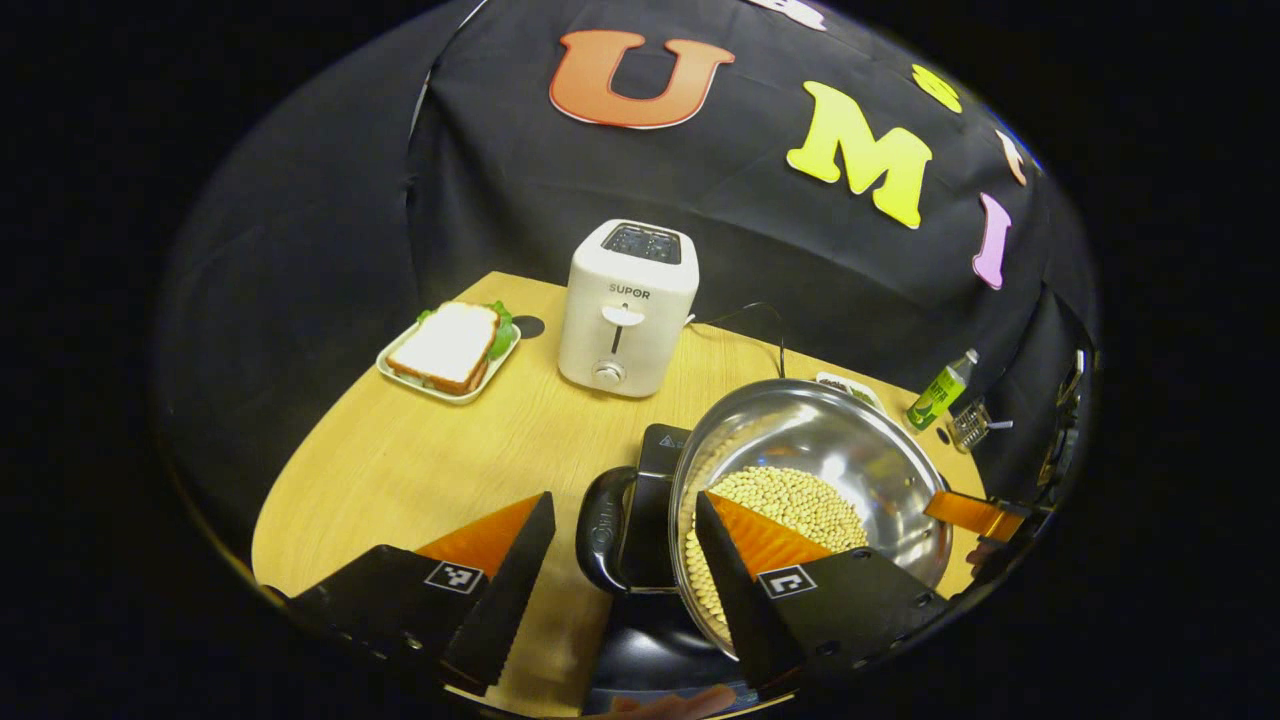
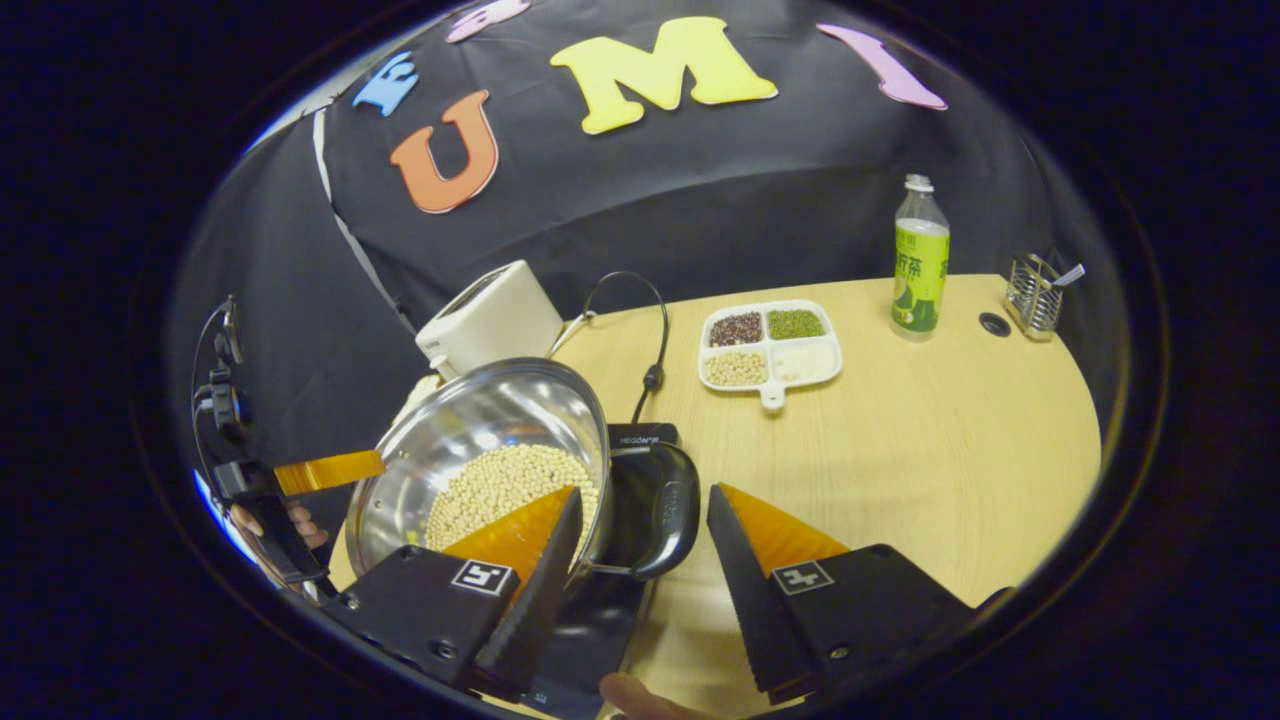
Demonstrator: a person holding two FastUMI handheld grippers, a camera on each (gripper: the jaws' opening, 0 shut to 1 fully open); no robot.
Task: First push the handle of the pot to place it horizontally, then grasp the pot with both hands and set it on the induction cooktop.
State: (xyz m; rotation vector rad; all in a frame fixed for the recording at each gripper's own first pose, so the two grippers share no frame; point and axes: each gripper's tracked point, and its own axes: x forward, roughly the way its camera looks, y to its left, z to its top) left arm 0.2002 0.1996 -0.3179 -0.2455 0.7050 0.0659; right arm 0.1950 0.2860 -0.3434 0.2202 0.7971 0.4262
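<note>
A steel pot (image 1: 830, 440) holding soybeans (image 1: 800, 500) rests on the black induction cooktop (image 1: 662, 450). In the left gripper view, its black loop handle (image 1: 600, 530) lies between the fingers of my left gripper (image 1: 622, 497), which is open, with gaps on both sides. In the right gripper view, the pot (image 2: 480, 420) has its other black handle (image 2: 675, 510) between the spread fingers of my right gripper (image 2: 643, 492), also open. One finger of each gripper reaches over the pot's rim. The cooktop (image 2: 640, 437) shows under the pot. Each view shows the far gripper's orange finger (image 1: 975, 512) (image 2: 325, 470) across the pot.
A white toaster (image 1: 625, 305) and a plate with a sandwich (image 1: 450, 348) stand behind the pot on the wooden table (image 1: 420, 460). A divided dish of grains (image 2: 770, 345), a green bottle (image 2: 920, 260), a wire holder (image 2: 1035, 295) and a black cord (image 2: 655, 345) lie to the right.
</note>
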